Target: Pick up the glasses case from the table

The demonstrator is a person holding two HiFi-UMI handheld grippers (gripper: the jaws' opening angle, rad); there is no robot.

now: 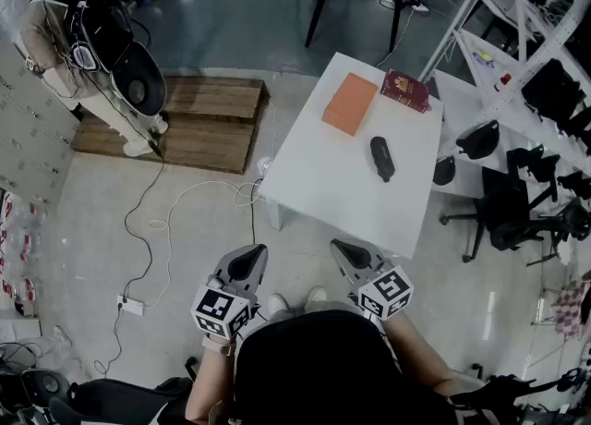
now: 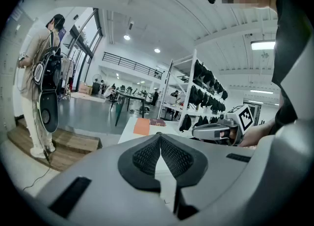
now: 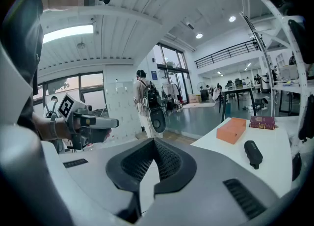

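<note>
Left hand-held gripper (image 1: 247, 261) and right hand-held gripper (image 1: 347, 253) are pressed together, empty; the glasses case (image 1: 381, 157), on the table (image 1: 332, 188) well ahead of the right one, looks rigid, light and smooth, best pinched across its narrow middle.

No words or numbers can be read anywhere. The cubes on the left gripper (image 1: 247, 264) and the right gripper (image 1: 349, 253), low in the head view, bear only black-and-white square patterns. The dark red book (image 1: 404, 91), upper right of centre, shows a faint mark too small to read.
</note>
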